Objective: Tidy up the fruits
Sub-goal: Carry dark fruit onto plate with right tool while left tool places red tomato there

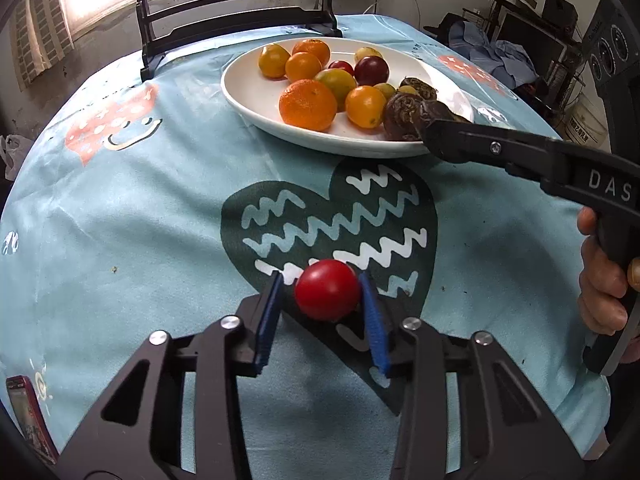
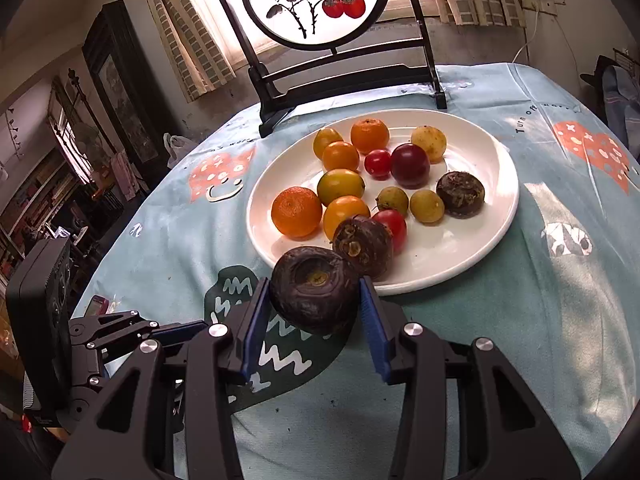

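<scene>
A white plate [image 1: 240, 92] holds several oranges, tomatoes, small yellow fruits and dark water chestnuts; it also shows in the right wrist view [image 2: 460, 264]. My left gripper [image 1: 320, 292] is shut on a red tomato [image 1: 326, 290] above the tablecloth, short of the plate. My right gripper [image 2: 314, 300] is shut on a dark water chestnut [image 2: 314, 294] at the plate's near rim, beside another chestnut [image 2: 362, 246]. From the left wrist view the right gripper [image 1: 430, 120] reaches in from the right over the plate's edge.
A light blue tablecloth [image 1: 120, 220] with heart prints covers the round table. A black stand with a round painted screen [image 2: 316, 0] stands behind the plate. A red phone [image 1: 28, 412] lies at the table's left edge.
</scene>
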{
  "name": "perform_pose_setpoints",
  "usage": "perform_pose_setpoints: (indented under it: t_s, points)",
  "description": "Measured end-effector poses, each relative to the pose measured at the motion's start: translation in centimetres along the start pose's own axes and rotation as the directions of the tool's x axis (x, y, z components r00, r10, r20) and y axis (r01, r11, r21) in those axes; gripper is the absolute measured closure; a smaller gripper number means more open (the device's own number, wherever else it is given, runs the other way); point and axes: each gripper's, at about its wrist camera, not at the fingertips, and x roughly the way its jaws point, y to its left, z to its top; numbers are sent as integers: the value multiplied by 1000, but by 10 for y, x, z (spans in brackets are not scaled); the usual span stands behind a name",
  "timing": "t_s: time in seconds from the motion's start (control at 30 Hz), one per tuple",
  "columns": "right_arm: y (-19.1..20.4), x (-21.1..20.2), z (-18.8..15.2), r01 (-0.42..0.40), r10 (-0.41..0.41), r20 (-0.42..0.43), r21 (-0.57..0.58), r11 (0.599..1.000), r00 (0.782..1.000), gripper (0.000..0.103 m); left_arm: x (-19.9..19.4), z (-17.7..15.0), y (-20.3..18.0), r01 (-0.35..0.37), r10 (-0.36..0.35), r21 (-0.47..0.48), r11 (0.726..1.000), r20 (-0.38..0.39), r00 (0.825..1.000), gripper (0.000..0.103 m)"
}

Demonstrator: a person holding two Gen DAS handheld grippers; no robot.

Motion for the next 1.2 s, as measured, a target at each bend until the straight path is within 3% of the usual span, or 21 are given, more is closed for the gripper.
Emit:
perform_pose_setpoints:
  t_s: [0.53, 0.9, 1.2]
  points:
    - [2, 0, -1, 8, -8, 1, -16, 1000, 1000, 59, -3, -1, -5, -33, 32, 38, 999, 44, 999, 71]
    - [17, -16, -7, -15, 17, 50, -45, 999, 999, 58, -31, -17, -4, -13, 23, -75, 997, 133, 991, 71]
    - [25, -36, -10, -18, 24, 109, -51, 999, 994, 58, -59, 19, -18, -6, 21, -68, 998, 215, 976, 71]
